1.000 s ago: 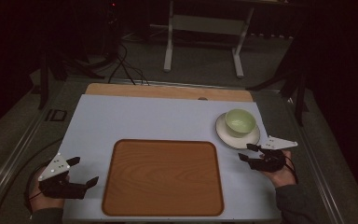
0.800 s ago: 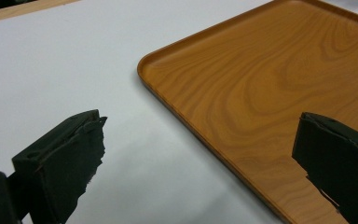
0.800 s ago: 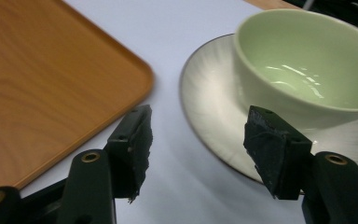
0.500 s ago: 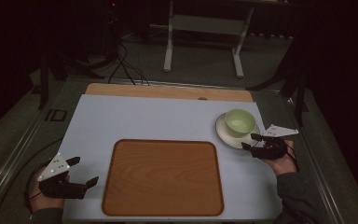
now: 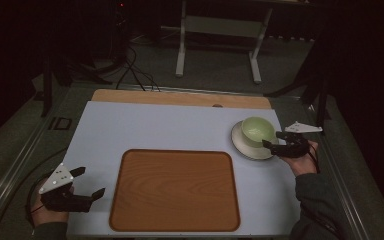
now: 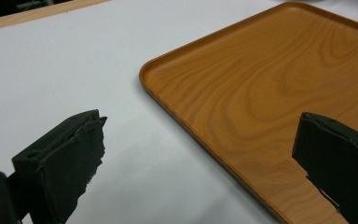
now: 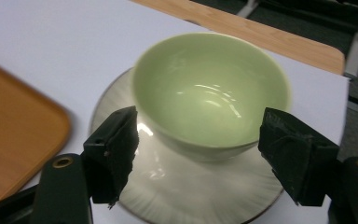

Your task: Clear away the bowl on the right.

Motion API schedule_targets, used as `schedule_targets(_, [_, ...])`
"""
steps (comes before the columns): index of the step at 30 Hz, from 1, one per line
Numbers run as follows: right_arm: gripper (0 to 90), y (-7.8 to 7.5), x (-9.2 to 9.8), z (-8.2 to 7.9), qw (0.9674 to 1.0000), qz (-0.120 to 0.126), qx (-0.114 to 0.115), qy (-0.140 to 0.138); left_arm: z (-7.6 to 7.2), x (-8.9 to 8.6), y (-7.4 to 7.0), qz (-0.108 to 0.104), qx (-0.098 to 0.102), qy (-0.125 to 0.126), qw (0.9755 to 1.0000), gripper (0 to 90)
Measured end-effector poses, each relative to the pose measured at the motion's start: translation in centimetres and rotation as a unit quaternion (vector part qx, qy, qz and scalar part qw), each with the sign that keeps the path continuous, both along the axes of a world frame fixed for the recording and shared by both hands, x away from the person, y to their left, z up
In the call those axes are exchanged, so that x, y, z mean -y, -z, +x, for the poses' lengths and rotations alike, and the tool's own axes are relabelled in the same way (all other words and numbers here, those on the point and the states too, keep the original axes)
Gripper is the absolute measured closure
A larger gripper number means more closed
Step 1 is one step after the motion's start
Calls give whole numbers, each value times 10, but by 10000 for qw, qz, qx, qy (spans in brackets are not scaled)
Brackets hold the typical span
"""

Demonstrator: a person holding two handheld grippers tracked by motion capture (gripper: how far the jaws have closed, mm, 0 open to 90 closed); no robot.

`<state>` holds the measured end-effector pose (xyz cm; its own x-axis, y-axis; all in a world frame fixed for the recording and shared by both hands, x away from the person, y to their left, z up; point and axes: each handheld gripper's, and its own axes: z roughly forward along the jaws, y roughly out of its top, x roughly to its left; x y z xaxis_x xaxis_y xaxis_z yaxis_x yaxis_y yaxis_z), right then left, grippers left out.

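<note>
Closest to us, at the near left corner of the white table (image 5: 170, 127), we see a hand holding the left gripper (image 5: 87, 182). Its two black jaws are spread wide and hold nothing. In the left gripper view these jaws point at the table top and the near left corner of the wooden tray (image 6: 279, 98), which is just beside them but not touching. The tray lies flat in the near middle of the table and has nothing on it that we can see. Farther back, on the right side, we see the right gripper (image 5: 271, 139) in a hand (image 5: 300, 159). Its jaws are spread apart too. In the right gripper view the green bowl (image 7: 212, 95) sits between the two jaws, one on each side of it, above the white saucer (image 7: 191, 186). We cannot tell if the jaws touch the bowl; there seems to be a small gap on both sides. The bowl stands upright on the saucer, and the saucer sits on the table to the right of the tray's far right corner. At the far edge a strip of bare wood (image 5: 180, 97) shows. We can read no words or labels anywhere.
</note>
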<state>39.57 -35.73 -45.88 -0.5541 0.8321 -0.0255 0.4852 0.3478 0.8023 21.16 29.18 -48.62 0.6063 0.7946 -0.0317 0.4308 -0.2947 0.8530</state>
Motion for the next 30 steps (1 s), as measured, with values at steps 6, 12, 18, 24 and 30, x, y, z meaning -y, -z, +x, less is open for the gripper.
schedule_targets(6, [281, 3, 2, 11, 9995, -135, -106, 273, 1, 0, 0, 23, -7, 13, 10000, 22])
schedule_targets(12, [281, 10, 5, 25, 9979, 80, -369, 522, 0, 0, 0, 32, -3, 15, 10000, 22])
schedule_targets(18, [311, 16, 6, 34, 9950, 223, -659, 721, 0, 0, 0, 21, 6, 15, 10000, 22])
schedule_targets(24, [376, 16, 3, 41, 9930, 94, -848, 813, 0, 0, 0, 26, 7, 24, 10000, 22])
schedule_targets(30, [501, 21, 4, 48, 9894, 125, -1084, 955, 0, 0, 0, 31, -8, 37, 10000, 22])
